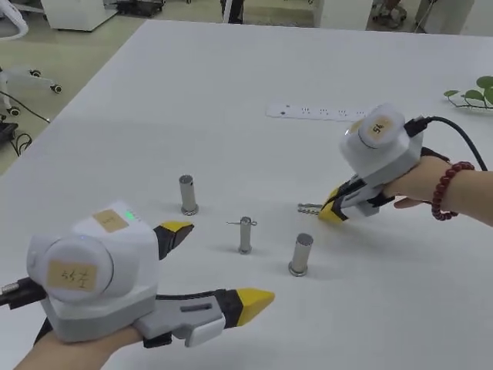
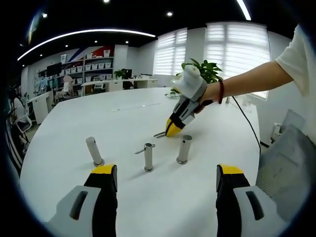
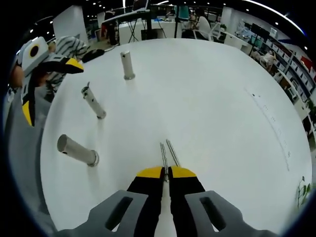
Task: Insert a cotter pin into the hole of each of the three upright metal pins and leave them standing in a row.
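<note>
Three upright metal pins stand in a row on the white table: left pin (image 1: 187, 194) (image 2: 94, 150) (image 3: 127, 64), middle pin (image 1: 246, 235) (image 2: 148, 157) (image 3: 93, 102), right pin (image 1: 300, 254) (image 2: 184, 149) (image 3: 77, 150). A cotter pin (image 1: 240, 223) runs through the middle pin's top. My right gripper (image 1: 330, 210) (image 2: 173, 130) (image 3: 165, 172) rests low on the table behind the right pin. It is shut on another cotter pin (image 1: 310, 208) (image 3: 163, 156), whose thin prongs stick out of the tips. My left gripper (image 1: 219, 262) (image 2: 167, 173) hovers open in front of the row, holding nothing.
A white power strip (image 1: 316, 112) lies at the back of the table (image 1: 231, 92). A green plant (image 1: 474, 94) stands at the right edge. Beyond the table's left edge are floor, chair wheels and cables. The left gripper (image 3: 47, 66) sits beyond the pins in the right gripper view.
</note>
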